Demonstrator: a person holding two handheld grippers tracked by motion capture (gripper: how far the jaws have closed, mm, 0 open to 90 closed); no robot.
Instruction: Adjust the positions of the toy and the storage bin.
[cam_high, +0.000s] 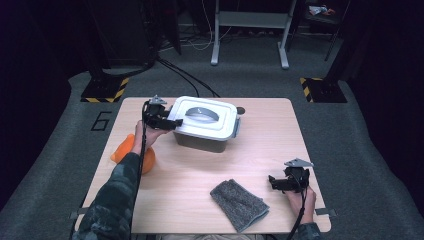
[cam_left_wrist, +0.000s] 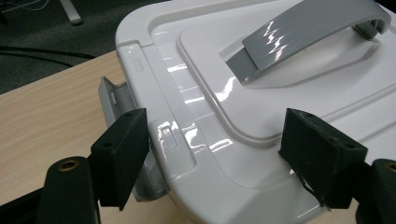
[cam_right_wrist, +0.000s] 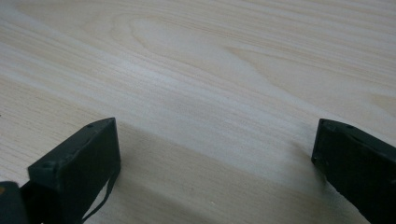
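A white-lidded storage box (cam_high: 206, 124) is seen standing on the far half of the wooden surface (cam_high: 200, 170), its grey carry handle (cam_high: 202, 114) running along the lid's long axis. The left claw (cam_high: 169, 121) is held at the box's left end, jaws spread and straddling the lid's edge; in the left gripper view one jaw sits outside the grey side latch (cam_left_wrist: 112, 100), which is swung out from the wall, the other over the white lid (cam_left_wrist: 243, 116), neither pad seen pressing. The latch lies directly ahead of and between the jaws, so the coming move is judged to turn on that short end: a closing or a lift there would work the clip or the lid. A matching latch (cam_high: 236, 127) is noted at the box's right end, well apart from the right claw (cam_high: 276, 182), which rests low near the surface's near right corner, jaws spread over bare wood. The left hand is clearly the nearer. A grey cloth (cam_high: 238, 204) lies near the front edge, and an orange object (cam_high: 131, 152) is partly hidden behind the left forearm.
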